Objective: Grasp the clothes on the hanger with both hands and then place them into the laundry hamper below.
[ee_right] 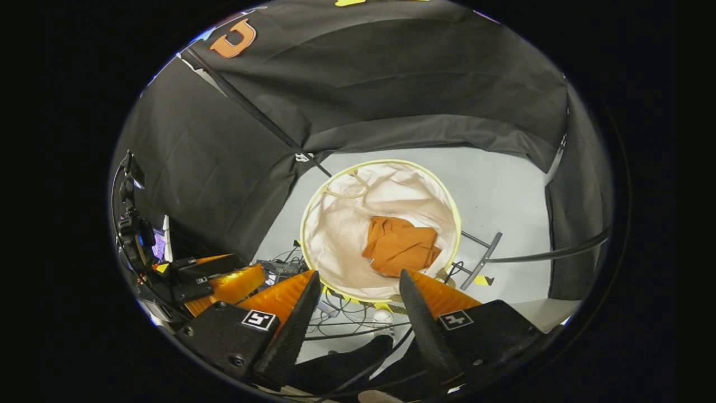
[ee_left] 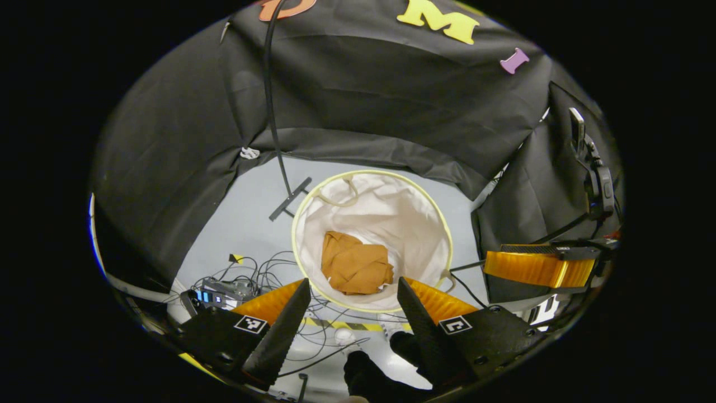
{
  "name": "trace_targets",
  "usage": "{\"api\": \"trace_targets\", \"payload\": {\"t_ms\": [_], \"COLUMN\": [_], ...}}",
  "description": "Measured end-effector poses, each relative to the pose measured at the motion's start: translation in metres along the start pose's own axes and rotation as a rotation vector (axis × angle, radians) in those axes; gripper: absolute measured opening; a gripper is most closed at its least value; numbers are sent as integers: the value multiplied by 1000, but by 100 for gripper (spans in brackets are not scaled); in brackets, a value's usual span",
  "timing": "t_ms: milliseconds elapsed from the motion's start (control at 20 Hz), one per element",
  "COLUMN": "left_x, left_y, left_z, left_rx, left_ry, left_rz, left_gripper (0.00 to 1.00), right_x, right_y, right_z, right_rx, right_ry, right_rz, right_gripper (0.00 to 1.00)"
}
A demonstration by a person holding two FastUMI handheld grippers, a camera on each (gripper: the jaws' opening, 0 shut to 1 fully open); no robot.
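Clothes (ee_left: 356, 263) are in the laundry hamper (ee_left: 313, 201) already: an orange crumpled heap on the white liner, toward the near side of the bottom. Judging by that, the placing step is done. The hamper stands on the grey floor (ee_left: 251, 207) by the far cloth wall, mouth up, so a drop from above lands inside.

Your left hand-held gripper (ee_left: 353, 305) hangs above the hamper's near rim, looking down. Fingers spread wide, nothing between them, touching nothing.

Your right hand-held gripper (ee_right: 359, 299) does the same from its side: wide apart, empty, over the near rim. In the right gripper view the clothes (ee_right: 400, 246) sit right of centre in the hamper (ee_right: 313, 212).

In the left gripper view the other gripper's ribbed finger (ee_left: 537, 267) shows at the right, so both are held close together above the hamper.

Cable clutter (ee_left: 263, 268) lies on the floor left of the hamper; my guess is it's a snag risk if you drop lower.
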State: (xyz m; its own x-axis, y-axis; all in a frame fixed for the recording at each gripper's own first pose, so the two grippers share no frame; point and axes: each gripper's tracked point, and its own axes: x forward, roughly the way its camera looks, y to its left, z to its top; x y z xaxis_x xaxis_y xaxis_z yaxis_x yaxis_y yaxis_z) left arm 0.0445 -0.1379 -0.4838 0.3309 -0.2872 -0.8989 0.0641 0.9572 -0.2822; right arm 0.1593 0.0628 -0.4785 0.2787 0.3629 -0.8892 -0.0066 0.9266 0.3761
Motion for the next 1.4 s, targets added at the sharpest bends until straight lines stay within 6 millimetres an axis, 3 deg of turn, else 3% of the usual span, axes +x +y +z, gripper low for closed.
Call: {"api": "trace_targets", "payload": {"t_ms": [100, 200, 250, 300, 400, 550, 700, 950, 1000, 1050, 1250, 1400], "left_x": [-6, -16, -21, -28, -48, -87, -136, -224, -244, -262, -346, -403], "left_y": [2, 5, 8, 7, 4, 17, 29, 50, 53, 55, 44, 25], "left_z": [9, 18, 23, 28, 42, 67, 90, 122, 129, 133, 135, 121], "left_rx": [-3, -1, -2, -6, -33, -18, -7, 7, 5, -1, -4, 10], "left_ry": [-29, -62, -84, -104, -154, -265, -379, -579, -626, -670, -842, -936], "left_rz": [0, 5, 4, -1, -25, -8, 6, 88, 109, 130, 202, 288], "left_gripper": [100, 96, 100, 96, 95, 96, 96, 95, 100, 95, 100, 100], "right_x": [-10, -24, -32, -38, -55, -91, -136, -235, -252, -271, -361, -405], "right_y": [7, 12, 14, 16, 20, 51, 89, 145, 155, 162, 170, 164], "right_z": [1, 8, 14, 18, 28, 38, 56, 88, 91, 96, 104, 95], "right_rx": [19, 23, 13, 2, -13, -89, -192, -317, -334, -357, -433, -454], "right_ry": [-15, -42, -63, -90, -133, -221, -324, -553, -597, -644, -813, -891], "right_rz": [7, 10, 3, -6, -47, -49, -33, 7, 20, 35, 93, 120], "right_gripper": [92, 93, 91, 92, 91, 94, 92, 92, 92, 92, 96, 100]}}
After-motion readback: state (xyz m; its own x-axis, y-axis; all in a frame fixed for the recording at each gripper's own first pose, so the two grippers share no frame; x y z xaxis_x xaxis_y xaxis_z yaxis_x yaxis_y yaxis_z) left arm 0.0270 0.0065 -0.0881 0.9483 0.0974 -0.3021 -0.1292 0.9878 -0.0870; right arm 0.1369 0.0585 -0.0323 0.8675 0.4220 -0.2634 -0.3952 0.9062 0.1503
